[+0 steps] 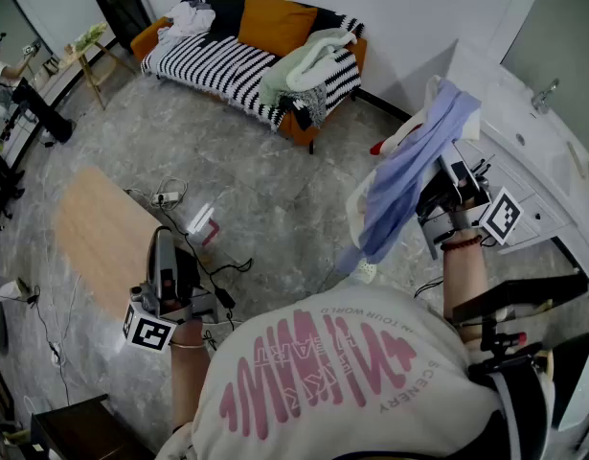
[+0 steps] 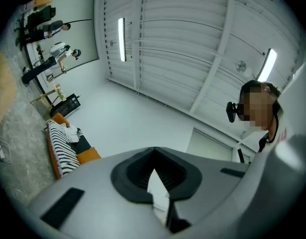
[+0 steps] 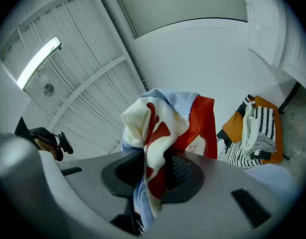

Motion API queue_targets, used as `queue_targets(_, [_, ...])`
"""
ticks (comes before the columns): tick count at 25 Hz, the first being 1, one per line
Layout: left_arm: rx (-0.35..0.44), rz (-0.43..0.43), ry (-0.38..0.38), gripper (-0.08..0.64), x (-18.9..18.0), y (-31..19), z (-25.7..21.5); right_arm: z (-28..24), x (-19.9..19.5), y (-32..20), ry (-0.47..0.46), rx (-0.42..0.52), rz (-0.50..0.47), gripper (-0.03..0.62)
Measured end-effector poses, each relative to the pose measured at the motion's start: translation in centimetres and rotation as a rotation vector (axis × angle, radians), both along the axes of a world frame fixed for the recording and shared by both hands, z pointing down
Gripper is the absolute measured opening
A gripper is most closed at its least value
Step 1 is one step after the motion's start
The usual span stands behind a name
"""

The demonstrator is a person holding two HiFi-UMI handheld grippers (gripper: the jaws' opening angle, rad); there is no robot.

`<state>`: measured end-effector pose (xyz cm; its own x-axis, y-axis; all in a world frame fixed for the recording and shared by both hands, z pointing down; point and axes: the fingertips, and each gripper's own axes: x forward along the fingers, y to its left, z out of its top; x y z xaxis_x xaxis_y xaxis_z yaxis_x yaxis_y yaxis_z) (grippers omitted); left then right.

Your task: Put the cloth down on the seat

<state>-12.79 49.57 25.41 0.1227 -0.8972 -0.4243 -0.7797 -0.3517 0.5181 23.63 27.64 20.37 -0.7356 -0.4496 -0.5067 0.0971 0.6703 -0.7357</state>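
Far left: pale wooden tabletop (image 1: 98, 228), smooth and flat, rounded at the near corner.

Just right of it, left gripper (image 1: 163, 238): points upward, jaws pressed together at the tips, grips nothing.

Underfoot: grey marbled floor (image 1: 275, 190), hard and glossy, with a white power strip (image 1: 164, 198) lying on it.

Farther back, sofa (image 1: 227, 65): orange frame under a black-and-white striped cover; carries a plump orange cushion (image 1: 275, 22) and loose heaps of pale clothes (image 1: 308, 65).

Right of centre, cloth (image 1: 409, 175): hangs in long soft folds from the right gripper (image 1: 445, 188), in the air and well apart from the sofa seat. Reads light blue from above; shows cream and red patches in the right gripper view.

Right gripper: clamps shut on the cloth, fabric bunched between dark ribbed pads (image 3: 181, 172).

Far right: white unit (image 1: 533, 151), hard and smooth.
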Motion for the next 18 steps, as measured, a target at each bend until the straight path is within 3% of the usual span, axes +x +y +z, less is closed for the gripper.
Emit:
queue_targets(15, [-0.022,-0.052,0.025,0.009,-1.3,3.0,0.2,-1.5,-1.7,0.2,0.054,0.028,-0.021,0.086])
queue_targets(18, [-0.028,-0.074,0.024,0.009,-3.2,1.7,-0.2,-2.0,-3.4,-2.4,0.053,0.028,-0.023,0.086])
